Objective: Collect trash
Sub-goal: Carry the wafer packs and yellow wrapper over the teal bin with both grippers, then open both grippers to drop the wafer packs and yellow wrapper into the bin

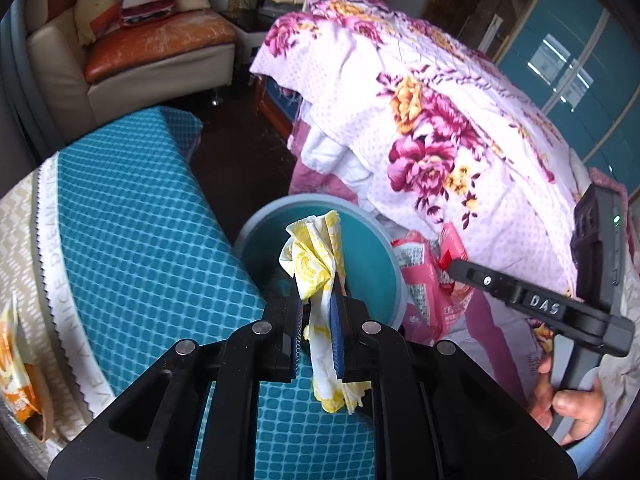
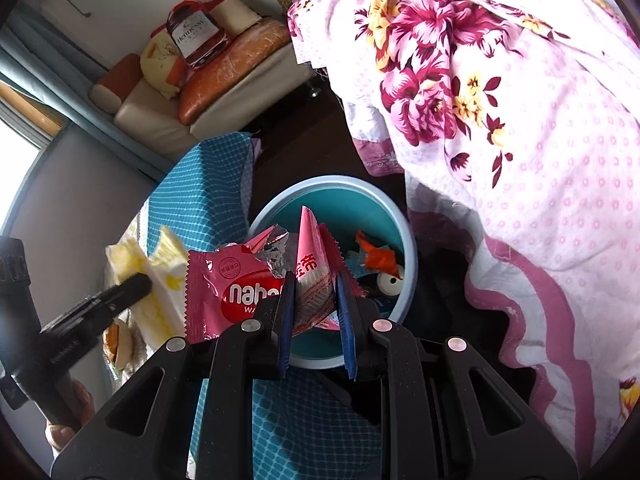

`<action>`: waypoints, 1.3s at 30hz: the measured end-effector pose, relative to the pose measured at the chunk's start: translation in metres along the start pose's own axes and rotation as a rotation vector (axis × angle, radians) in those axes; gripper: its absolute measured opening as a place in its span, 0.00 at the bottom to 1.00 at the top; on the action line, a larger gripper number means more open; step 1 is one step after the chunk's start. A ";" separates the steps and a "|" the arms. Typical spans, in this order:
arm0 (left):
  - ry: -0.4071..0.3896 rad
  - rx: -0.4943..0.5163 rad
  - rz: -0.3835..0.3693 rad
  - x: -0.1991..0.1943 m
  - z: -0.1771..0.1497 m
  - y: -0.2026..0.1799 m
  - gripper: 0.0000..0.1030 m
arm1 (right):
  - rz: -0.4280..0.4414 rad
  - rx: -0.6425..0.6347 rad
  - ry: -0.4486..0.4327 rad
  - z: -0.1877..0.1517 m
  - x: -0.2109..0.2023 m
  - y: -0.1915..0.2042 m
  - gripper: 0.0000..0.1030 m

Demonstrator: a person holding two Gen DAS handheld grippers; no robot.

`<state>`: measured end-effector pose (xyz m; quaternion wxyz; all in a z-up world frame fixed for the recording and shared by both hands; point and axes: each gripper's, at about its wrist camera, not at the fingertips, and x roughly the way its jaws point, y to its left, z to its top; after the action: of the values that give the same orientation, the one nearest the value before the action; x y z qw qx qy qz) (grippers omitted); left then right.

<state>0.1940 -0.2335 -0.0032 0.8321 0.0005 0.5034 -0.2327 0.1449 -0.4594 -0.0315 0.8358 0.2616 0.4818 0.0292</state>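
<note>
My left gripper [image 1: 318, 280] is shut on a crumpled yellow-and-white wrapper [image 1: 314, 256], held over the near rim of a round blue bin [image 1: 256, 228]. My right gripper [image 2: 314, 278] is shut on a pink wafer wrapper [image 2: 224, 292], held above the same blue bin [image 2: 332, 200]. Inside the bin lie an orange wrapper [image 2: 374, 256] and a small white cap. In the left wrist view the right gripper [image 1: 450, 266] enters from the right with the pink wrapper [image 1: 424, 280]. In the right wrist view the left gripper [image 2: 140, 280] holds the yellow wrapper [image 2: 160, 276] at the left.
A blue checked mattress edge [image 1: 132, 216] lies to the left of the bin, with an orange snack packet [image 1: 16, 368] on it. A pink floral quilt [image 1: 440, 92] covers the bed on the right. A cream sofa with an orange cushion [image 1: 160, 40] stands at the back.
</note>
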 end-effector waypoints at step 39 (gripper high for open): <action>0.065 -0.075 0.034 0.010 -0.041 0.042 0.92 | -0.061 -0.029 0.080 0.000 0.042 0.028 0.60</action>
<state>0.1800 -0.1906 -0.0419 0.8186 -0.0147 0.5385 -0.1993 0.1736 -0.4223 -0.0517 0.8199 0.2334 0.5223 0.0212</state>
